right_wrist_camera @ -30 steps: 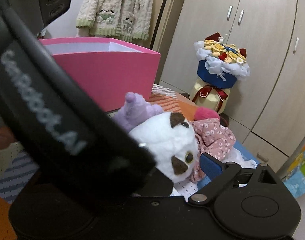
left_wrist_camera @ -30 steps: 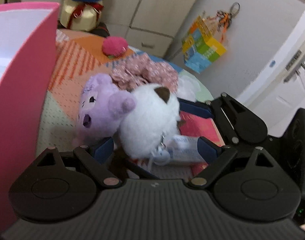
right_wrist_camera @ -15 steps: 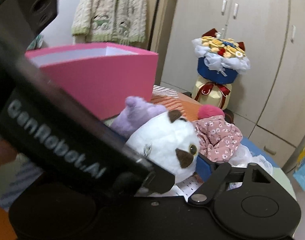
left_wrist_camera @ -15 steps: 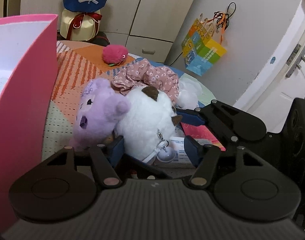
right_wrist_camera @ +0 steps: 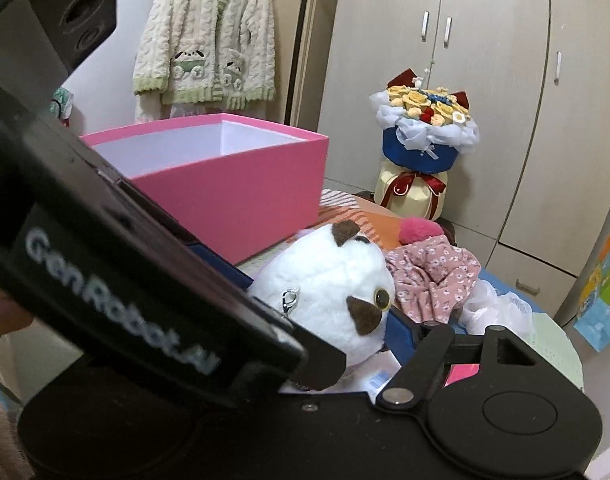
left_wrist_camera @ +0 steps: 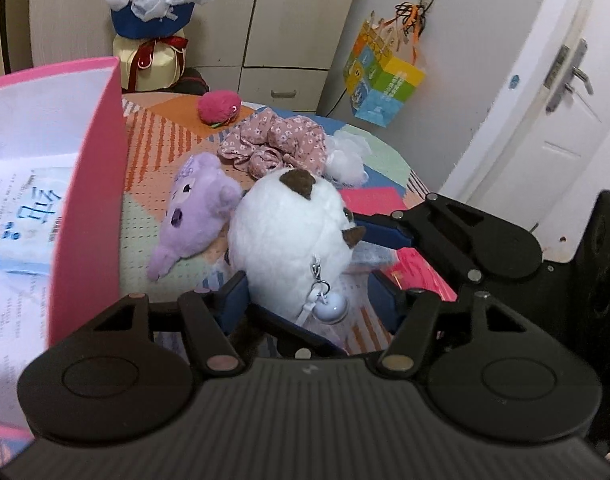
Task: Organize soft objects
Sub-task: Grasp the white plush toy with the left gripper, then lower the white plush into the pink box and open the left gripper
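I've got both grippers, left [left_wrist_camera: 309, 298] and right [right_wrist_camera: 325, 320], jaws just closed onto the white plush [left_wrist_camera: 289, 240], lifted beside the pink box [right_wrist_camera: 233, 196]; uneven squeeze could let it slip out.

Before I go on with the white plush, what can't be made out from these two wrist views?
- Right view: the left hand-held gripper's body blocks the left half, hiding the purple plush and the near side of the white plush.
- Left view: the pink box is cut off by the left edge; most of its inside is unseen.
- Both views: the white plush's underside is hidden, so whether it is off the table is unclear.
- Left view: the bell covers the pad contact.
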Motion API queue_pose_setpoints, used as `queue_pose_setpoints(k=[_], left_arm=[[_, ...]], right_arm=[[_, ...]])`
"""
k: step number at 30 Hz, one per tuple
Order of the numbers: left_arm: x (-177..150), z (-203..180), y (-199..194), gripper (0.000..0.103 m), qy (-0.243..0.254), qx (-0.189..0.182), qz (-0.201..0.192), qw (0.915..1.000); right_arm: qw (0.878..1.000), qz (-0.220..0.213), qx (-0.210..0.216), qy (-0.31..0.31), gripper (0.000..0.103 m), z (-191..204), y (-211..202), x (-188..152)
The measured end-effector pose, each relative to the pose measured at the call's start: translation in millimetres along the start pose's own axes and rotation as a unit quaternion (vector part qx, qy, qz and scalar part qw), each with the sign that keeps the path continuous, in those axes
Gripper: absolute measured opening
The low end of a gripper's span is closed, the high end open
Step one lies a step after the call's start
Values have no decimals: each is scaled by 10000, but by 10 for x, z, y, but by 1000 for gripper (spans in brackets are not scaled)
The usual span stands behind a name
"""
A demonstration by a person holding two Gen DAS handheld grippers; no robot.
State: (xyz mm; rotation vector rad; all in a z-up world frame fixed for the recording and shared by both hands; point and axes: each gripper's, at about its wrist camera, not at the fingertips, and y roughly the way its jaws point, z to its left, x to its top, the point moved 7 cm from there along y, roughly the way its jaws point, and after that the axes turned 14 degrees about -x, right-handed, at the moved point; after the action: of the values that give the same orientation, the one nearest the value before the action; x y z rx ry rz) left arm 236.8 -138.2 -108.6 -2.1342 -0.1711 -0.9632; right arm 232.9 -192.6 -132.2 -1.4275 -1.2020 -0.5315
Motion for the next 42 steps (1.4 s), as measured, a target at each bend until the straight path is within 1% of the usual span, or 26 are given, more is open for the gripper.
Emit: queue_pose_setpoints(k=[4, 9, 14, 18, 22, 24, 32, 36, 38, 42], left_arm=[[-74, -80, -185, 62, 130, -108, 65, 9998], [-176, -181, -371, 62, 267, -204, 120, 9994], [-275, -203, -498, 62, 216, -384, 332, 9985], [-323, -206, -628, 62, 168, -565, 501, 9970], [-340, -205, -779, 62, 59, -751, 731, 9945], [-334, -200, -885, 62, 39, -817, 747, 9938], [-341, -211, -1429, 62, 39, -864, 829, 9928], [-311, -143, -1734, 62, -96, -898, 735, 9932], [-285, -105, -1867, 62, -127, -876, 596, 9943], [-185, 74, -2113, 62, -260, -808, 184, 9962]], right_arm=[[9997, -99, -185, -111, 79, 120, -162, 46], [9996, -126, -251, -46, 79, 206, -358, 94], [9997, 76, -235, 64, 79, 296, -498, 100], [9991, 306, -154, 245, 79, 376, -630, 99], [9988, 409, -113, 230, 79, 475, -776, 153], [9984, 496, -45, 267, 79, 515, -831, 208], [9974, 485, 340, 413, 79, 709, -1084, 460], [9955, 570, 597, 476, 79, 846, -1188, 638], [9954, 534, 666, 436, 79, 928, -1229, 742], [9944, 401, 863, 458, 79, 1026, -1193, 959]])
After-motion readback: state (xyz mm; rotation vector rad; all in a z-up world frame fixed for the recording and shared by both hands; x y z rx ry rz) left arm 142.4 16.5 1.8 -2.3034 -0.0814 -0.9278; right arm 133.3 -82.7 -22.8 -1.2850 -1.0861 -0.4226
